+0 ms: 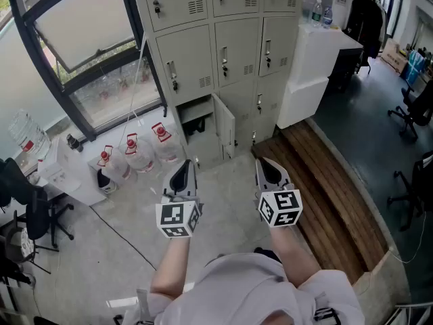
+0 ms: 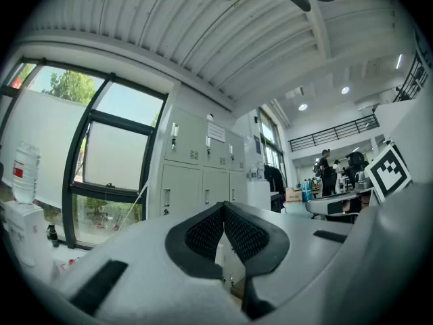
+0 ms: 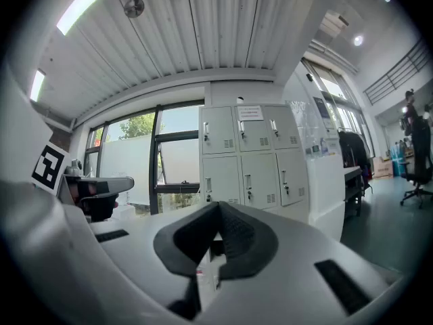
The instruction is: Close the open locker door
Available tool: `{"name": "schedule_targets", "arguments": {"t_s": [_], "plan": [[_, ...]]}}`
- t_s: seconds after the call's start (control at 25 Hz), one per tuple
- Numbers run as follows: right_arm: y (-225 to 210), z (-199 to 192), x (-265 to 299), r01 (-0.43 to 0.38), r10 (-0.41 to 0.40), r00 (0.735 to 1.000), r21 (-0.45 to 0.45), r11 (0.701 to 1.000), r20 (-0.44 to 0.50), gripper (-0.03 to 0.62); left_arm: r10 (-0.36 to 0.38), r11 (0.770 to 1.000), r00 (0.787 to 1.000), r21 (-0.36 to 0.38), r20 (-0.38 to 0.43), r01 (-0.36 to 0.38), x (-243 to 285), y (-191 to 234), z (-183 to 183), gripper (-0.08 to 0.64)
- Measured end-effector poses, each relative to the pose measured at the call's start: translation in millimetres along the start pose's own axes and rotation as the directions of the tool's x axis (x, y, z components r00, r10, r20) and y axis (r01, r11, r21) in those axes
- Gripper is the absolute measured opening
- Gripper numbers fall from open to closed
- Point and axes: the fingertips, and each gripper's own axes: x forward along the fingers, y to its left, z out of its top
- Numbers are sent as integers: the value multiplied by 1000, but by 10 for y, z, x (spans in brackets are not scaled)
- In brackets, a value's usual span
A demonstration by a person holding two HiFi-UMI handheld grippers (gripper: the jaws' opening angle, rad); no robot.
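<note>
- The open locker door [image 1: 227,125] belongs to the middle compartment of the bottom row in a grey locker bank [image 1: 223,53]. It is swung out towards the viewer, hinged on its right side. To its left, the dark inside of the compartment [image 1: 196,122] is exposed.
- Every other door in the bank appears shut and flush.
- The left gripper [image 1: 187,168] and right gripper [image 1: 265,166] are held side by side above the pale floor [image 1: 122,249]. Both point at the lockers and are well apart from the door.
- Each gripper's own view shows its jaws together at the tips with nothing between them.
- In the left gripper view, a pale strip under the closed tips may be the door's edge, but it is too cramped to be sure.
- Left of the lockers, three clear water jugs [image 1: 139,153] with red labels stand on the floor under a black-framed window [image 1: 88,53].
- To the right are a raised wooden platform [image 1: 318,181] and a white cabinet [image 1: 314,66].
- Judged from this, the task has not begun. The door is untouched. The approach, the contact and the push to shut it are all left to do.
</note>
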Motion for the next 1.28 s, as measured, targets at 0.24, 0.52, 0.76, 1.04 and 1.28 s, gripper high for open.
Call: {"name": "schedule_targets", "arguments": {"t_s": [0.24,0.52,0.76,1.04,1.28], "plan": [[37,-35,-31,6,-6,1000,-1,1000,-6,12,-2,1000,1000,-3,5,2,-47,-7,5,8],[-6,-24,-55,19,-19,1000,0,1000,-8,12,-6,1000,1000,1,8,6,-28,-41,22,8],[-50,-48,-74,34,-34,999,14,999,-8,12,-3,1000,1000,4,5,3,-37,-56,7,8],[-94,-60,-5,25,-25,1000,4,1000,-7,12,16,1000,1000,3,-2,-16,-11,-42,-36,8],[-245,-112,76,-5,5,1000,2,1000,-21,12,35,999,999,7,-13,-35,109,-183,-83,8]]}}
